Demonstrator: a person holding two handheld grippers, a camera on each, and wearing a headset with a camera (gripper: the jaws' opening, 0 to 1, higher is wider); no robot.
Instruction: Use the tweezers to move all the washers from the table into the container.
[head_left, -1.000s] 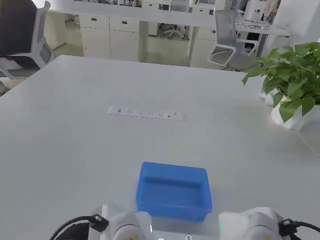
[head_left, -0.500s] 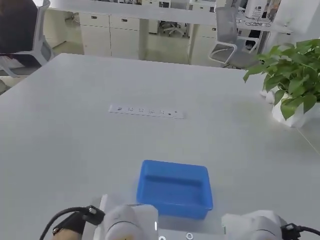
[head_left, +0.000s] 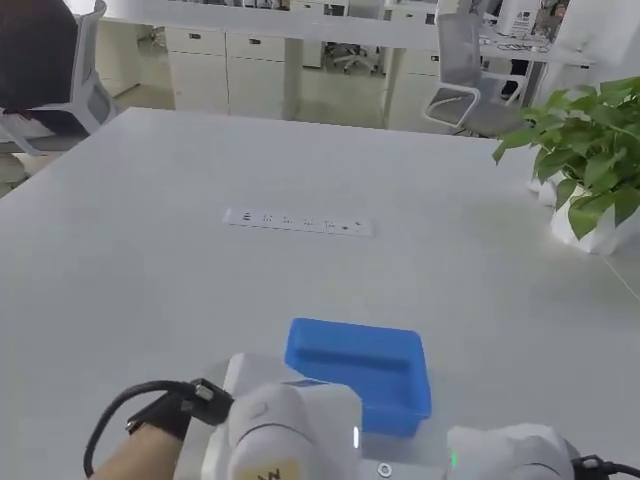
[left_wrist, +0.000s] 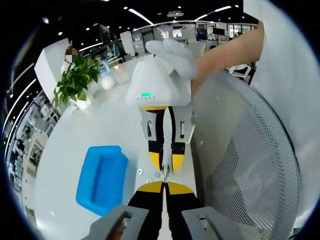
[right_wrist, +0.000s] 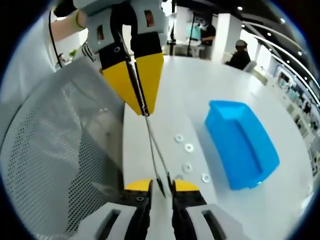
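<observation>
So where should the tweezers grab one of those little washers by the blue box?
Each washer lies flat on the table, so its outer edge gives little to squeeze. It is probably best to come straight down from above and pinch the thin rim, with one tip of the tweezers in the middle hole and the other outside.

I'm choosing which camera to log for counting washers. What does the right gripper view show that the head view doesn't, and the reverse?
Right gripper view: the tweezers, clamped in the left claw, with their tips reaching down between the right claw jaws. It also shows a loose group of washers on the table.
Head view: the power strip farther along the table.
Both: the blue container and, at the head view's bottom edge, one of the washers.
</observation>
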